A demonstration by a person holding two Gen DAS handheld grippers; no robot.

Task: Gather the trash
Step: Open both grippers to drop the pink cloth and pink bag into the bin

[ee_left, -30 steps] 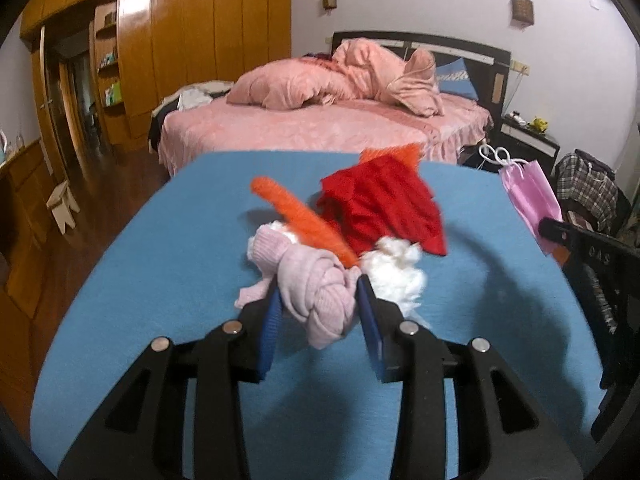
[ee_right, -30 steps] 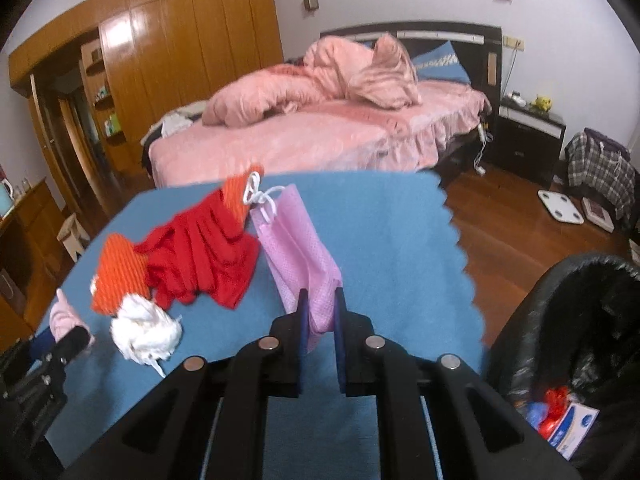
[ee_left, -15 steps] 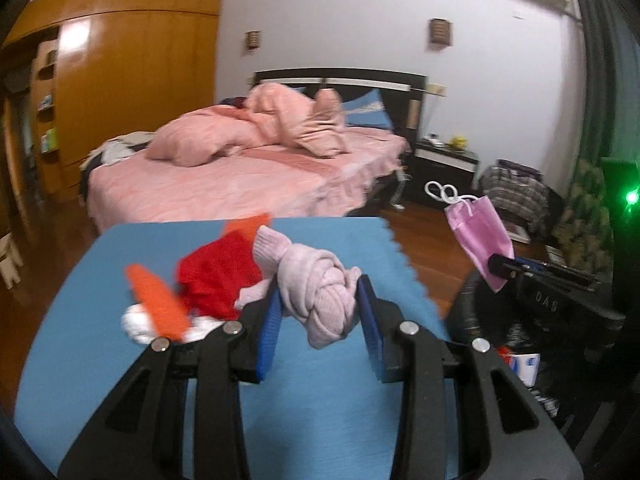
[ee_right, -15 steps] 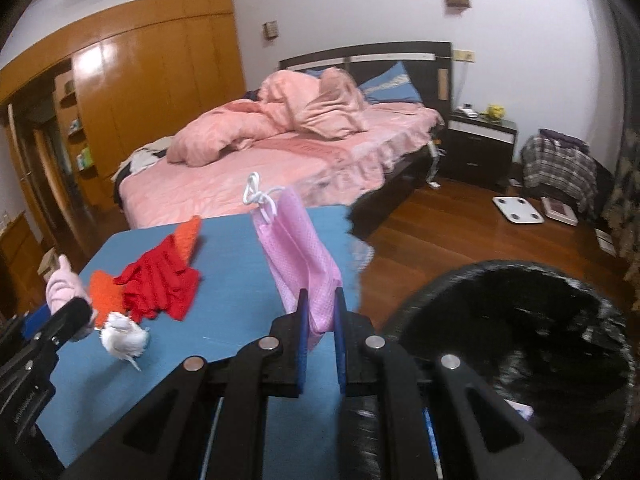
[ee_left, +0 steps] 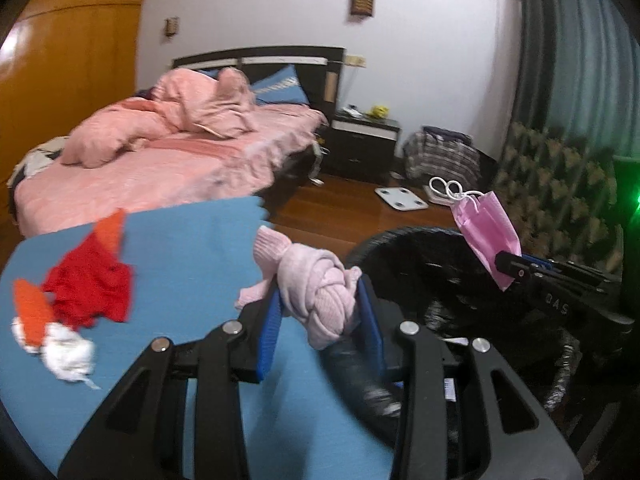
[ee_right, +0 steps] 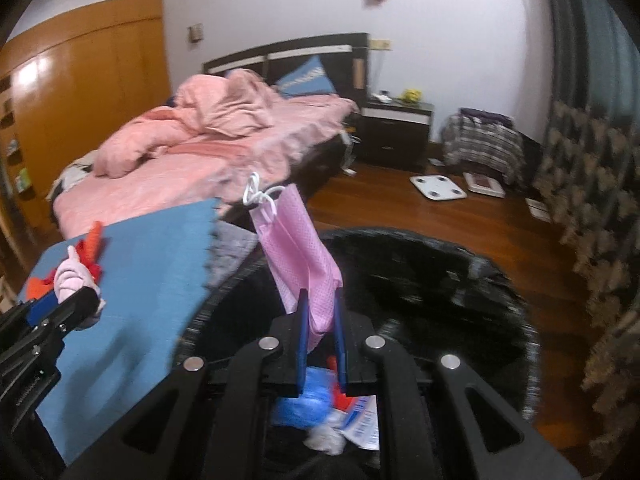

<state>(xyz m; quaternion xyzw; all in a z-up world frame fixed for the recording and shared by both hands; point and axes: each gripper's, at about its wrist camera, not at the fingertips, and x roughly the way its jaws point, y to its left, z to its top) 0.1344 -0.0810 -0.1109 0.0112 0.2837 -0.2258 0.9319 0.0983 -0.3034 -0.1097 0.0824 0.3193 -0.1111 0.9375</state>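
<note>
Gripping a knotted pink sock (ee_left: 320,300), left hand-held gripper (ee_left: 320,320); right (ee_right: 320,320) pinches pink mask (ee_right: 300,248).

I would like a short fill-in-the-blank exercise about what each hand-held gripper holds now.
1. The left hand-held gripper is shut on a knotted pink ____.
2. The right hand-held gripper pinches a pink ____.
3. The table cover is ____ in colour.
4. The bin liner is ____.

Missing words: sock; face mask; blue; black
</note>
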